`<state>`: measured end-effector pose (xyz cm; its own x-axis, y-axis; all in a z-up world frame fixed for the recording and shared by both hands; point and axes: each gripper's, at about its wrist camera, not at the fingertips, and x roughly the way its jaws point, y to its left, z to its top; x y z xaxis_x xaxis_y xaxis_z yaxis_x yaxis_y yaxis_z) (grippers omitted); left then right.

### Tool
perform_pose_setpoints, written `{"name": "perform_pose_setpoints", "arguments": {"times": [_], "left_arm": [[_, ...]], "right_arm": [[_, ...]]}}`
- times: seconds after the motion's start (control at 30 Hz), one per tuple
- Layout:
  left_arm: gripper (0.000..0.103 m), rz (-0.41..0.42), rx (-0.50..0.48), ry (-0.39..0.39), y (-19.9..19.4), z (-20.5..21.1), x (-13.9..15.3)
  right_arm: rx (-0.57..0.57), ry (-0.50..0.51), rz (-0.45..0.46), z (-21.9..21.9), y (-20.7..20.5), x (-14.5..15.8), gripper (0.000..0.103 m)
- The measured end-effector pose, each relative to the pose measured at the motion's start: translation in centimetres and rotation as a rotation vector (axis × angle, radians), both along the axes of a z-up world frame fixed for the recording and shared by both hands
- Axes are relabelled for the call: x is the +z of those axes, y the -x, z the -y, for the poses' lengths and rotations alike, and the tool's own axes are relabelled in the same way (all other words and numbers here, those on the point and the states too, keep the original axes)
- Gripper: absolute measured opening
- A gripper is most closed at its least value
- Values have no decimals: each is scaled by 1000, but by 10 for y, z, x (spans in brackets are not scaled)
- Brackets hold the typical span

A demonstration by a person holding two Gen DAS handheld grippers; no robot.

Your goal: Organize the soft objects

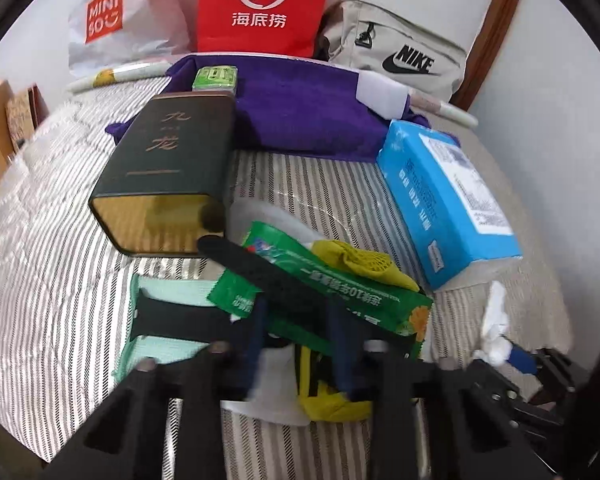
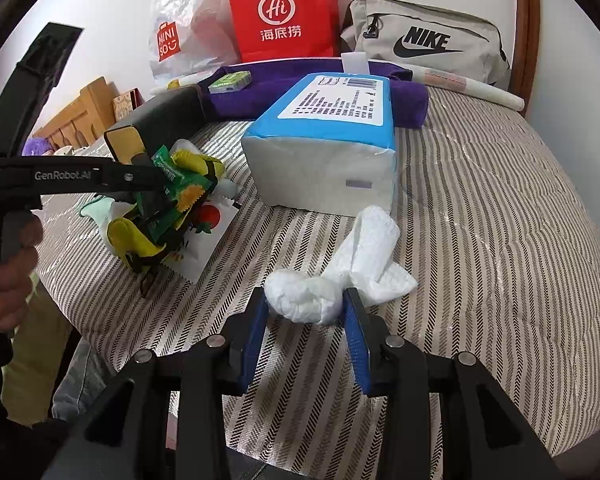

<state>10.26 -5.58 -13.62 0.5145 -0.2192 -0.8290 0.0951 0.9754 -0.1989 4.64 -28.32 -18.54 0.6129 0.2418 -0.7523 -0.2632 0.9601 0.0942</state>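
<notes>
The right wrist view shows the right tongs (image 2: pixel 306 312) pinching a crumpled white paper tissue (image 2: pixel 340 276), light and squashy, best held at its knotted wad, above the striped bed (image 2: pixel 480 240), while the left tongs (image 2: pixel 156 196) clamp a green crinkly packet (image 2: pixel 180 184).

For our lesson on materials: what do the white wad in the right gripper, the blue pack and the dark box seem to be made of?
White wad: soft tissue paper, matte, going by its crumpled, dimpled folds.
Blue pack: probably thin glossy plastic film over stacked tissues, since it wrinkles and shows white inside.
Dark box: rigid, likely metal tin or coated card; its gold end reflects.
</notes>
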Motion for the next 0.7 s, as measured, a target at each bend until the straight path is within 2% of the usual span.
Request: {"name": "perform_pose_setpoints", "arguments": {"times": [0.07,0.13,0.23,0.4,0.47,0.57,0.6,0.63,0.7], "left_arm": [[17,-10,-1,35,1,-8,1],[16,-25,-7,58,2,-12,0],[16,-69,-14,135,-2,-13,-4],[19,-107,24,294,-8,-20,-10],[23,-99,23,332,-7,-19,-11],[27,-90,29,315,-5,-15,-11],[32,-87,34,286,-4,-14,-10],[46,-87,46,249,-4,-12,-10],[58,-90,56,205,-4,-8,-8]], "right_arm": [[-1,6,-1,-1,0,0,38],[-3,13,-2,-1,0,0,38],[-3,21,-3,-3,0,0,40],[-1,30,-4,-4,3,-1,40],[-1,28,-4,-4,3,-1,40],[0,29,-4,-5,4,0,42],[1,32,-3,-6,4,0,42],[2,35,-2,-6,4,-1,42],[5,41,-1,-7,4,-1,42]]}}
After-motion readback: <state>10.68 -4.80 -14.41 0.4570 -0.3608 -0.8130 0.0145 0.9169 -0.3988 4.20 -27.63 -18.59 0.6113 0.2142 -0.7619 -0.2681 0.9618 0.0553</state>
